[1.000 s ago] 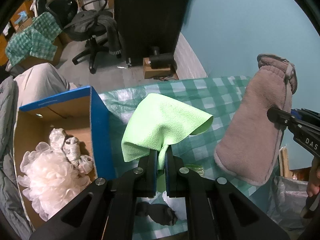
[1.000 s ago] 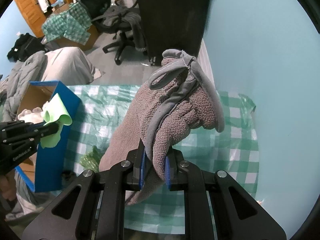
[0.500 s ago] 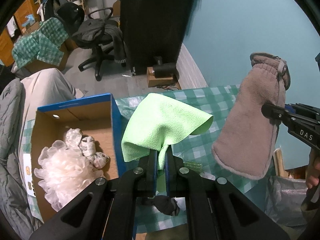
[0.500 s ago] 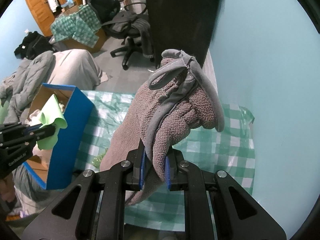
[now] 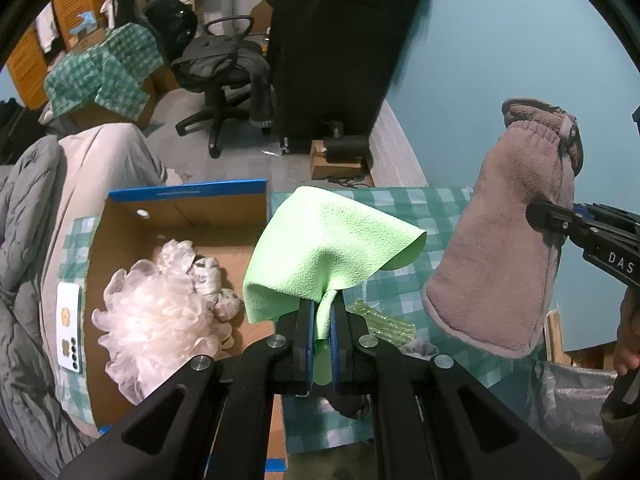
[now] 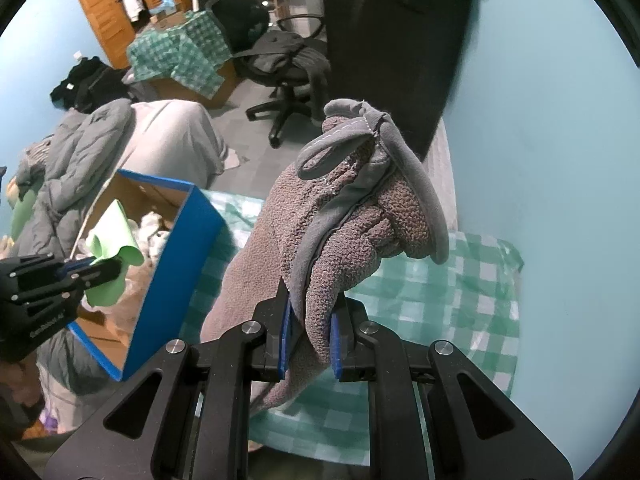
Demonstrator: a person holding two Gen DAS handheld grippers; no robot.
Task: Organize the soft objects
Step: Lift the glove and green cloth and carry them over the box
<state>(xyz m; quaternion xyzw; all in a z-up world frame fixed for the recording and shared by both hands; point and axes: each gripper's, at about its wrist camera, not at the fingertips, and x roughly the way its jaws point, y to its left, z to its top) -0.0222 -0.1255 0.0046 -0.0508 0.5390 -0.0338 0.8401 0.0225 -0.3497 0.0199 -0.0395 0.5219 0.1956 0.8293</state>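
While both hands are raised above the table (image 5: 440, 208) with its green-and-white checked cover, each gripper is clamped on a piece of soft fabric. The left gripper (image 5: 323, 316) has its jaws drawn nearly together, with only a thin pinch of the light green cloth (image 5: 320, 248) between the blue pads; the rest of the cloth spreads up and over the fingertips like a small tent, one corner curling out to the right. Seen from the right wrist camera, this cloth (image 6: 114, 240) hangs over the open top of the blue cardboard box (image 6: 176, 264), clear of its walls. Inside the box (image 5: 184, 208) lie a pale, frilly bath pouf (image 5: 152, 320) and a small white patterned bundle (image 5: 210, 280) just beside it. The right gripper (image 6: 310, 320) is closed almost as tightly on the grey-brown fleece mitten (image 6: 352, 220), gripping a fold near the mitten's cuff, where a grey trim and hanging loop bunch above the pads; the body of the mitten drops down and away to the left, free of the table. From the left wrist camera the mitten (image 5: 508, 248) hangs in the air to the right of the green cloth, well apart from it, and a crumpled yellow-green piece (image 5: 380, 318) lies on the table below.
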